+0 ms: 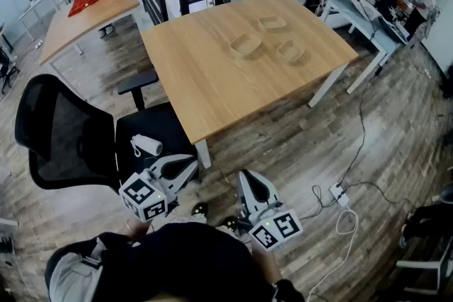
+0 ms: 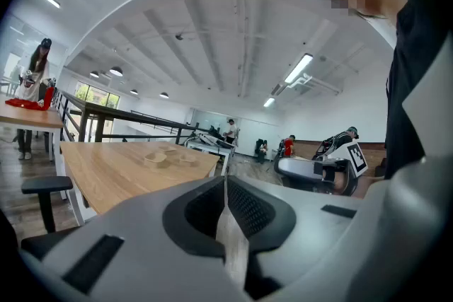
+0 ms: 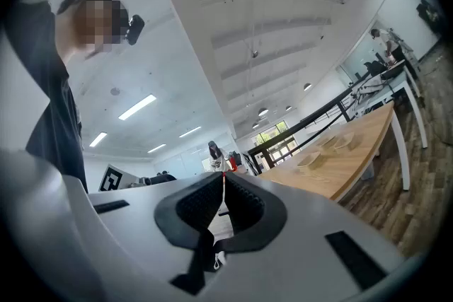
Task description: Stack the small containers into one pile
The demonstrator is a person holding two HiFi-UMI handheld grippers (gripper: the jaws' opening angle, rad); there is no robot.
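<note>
Three small containers (image 1: 245, 44), unstacked, near far right corner of tabletop (image 1: 205, 81); left gripper (image 1: 190, 165), right gripper (image 1: 249, 180) off it, jaws pressed together, empty.

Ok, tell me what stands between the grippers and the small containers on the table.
Nothing visible does. The table is bare in front of the three small containers. The black chair sits close by the left gripper, left of its line. The right gripper has open floor ahead.
</note>
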